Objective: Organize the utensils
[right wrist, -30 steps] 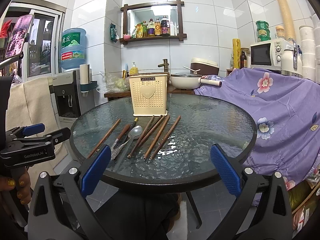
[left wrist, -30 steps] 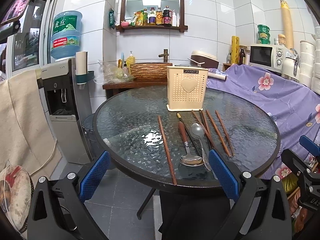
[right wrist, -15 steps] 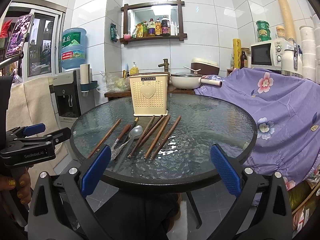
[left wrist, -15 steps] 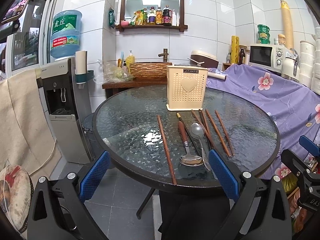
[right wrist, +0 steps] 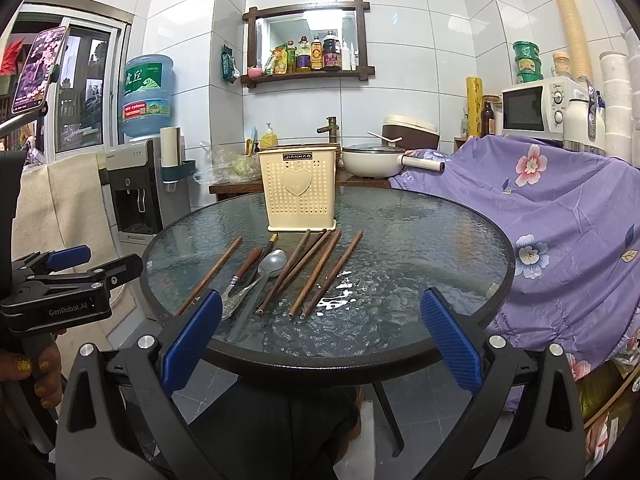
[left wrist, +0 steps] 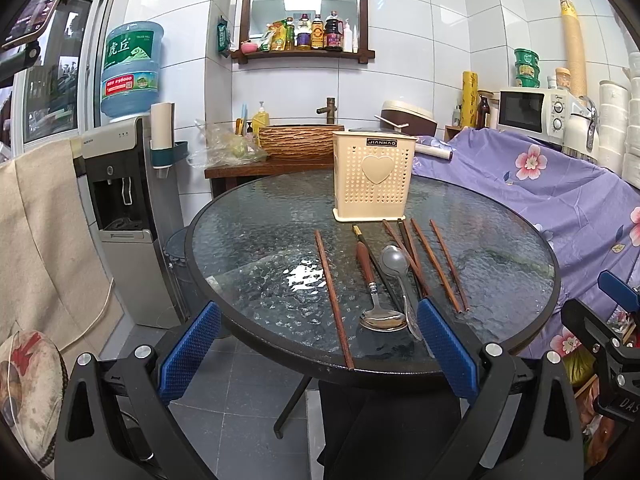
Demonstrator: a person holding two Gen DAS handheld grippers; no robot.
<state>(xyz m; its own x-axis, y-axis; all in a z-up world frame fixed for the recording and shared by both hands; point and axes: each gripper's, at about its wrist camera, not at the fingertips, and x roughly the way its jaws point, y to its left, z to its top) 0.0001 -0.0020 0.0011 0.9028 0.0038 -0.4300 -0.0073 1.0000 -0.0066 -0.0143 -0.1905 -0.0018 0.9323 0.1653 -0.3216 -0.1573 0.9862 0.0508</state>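
The round glass counter (left wrist: pixel 248 240) carries a cream utensil holder (left wrist: pixel 374 176) at 12 o'clock. In front of it lie the chopsticks (left wrist: pixel 444 266), one single chopstick (left wrist: pixel 334 300) and two spoons (left wrist: pixel 394 264). The left gripper (left wrist: pixel 316 344) and the right gripper (right wrist: pixel 320 330) hover level before the near edge, fingers (right wrist: pixel 450 338) wide apart, holding nothing.

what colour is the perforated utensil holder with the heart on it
Cream-beige plastic perforated utensil holder, clearest in the right wrist view.
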